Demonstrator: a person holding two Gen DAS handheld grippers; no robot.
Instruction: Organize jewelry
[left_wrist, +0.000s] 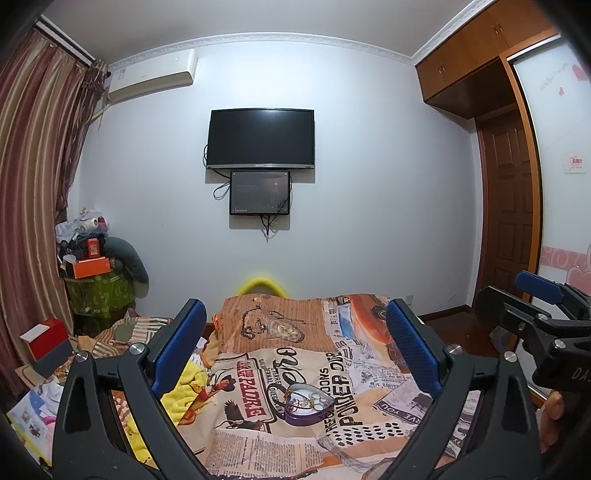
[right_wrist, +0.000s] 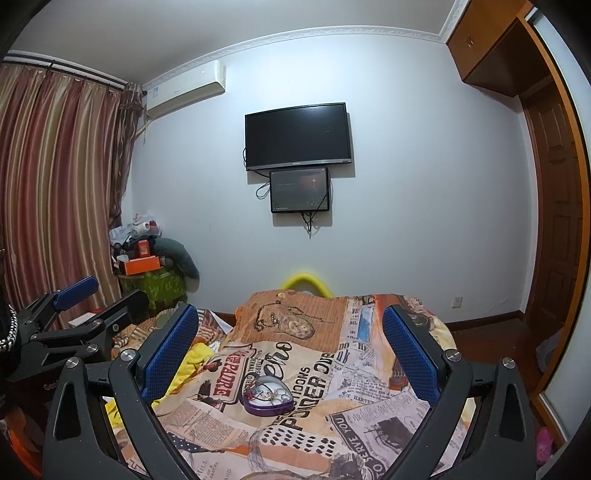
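Bedspread (right_wrist: 332, 373) (necklace (right_wrist: 266, 314), heart tin (right_wrist: 266, 400))

Left wrist: above bed (left_wrist: 295, 369), facing television (left_wrist: 260, 139) wall | Right wrist: beside it, same heading | Shared: bed, television, heart-shaped box (left_wrist: 308, 404)

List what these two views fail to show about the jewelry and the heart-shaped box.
- Heart-shaped box: its contents are too small in both views; rings and a red strand show, but the count is unclear.
- Necklace on the far bedspread: too small to tell real chain from printed pattern.
- Bedspread near edge: hidden by the left claw and right claw frames.
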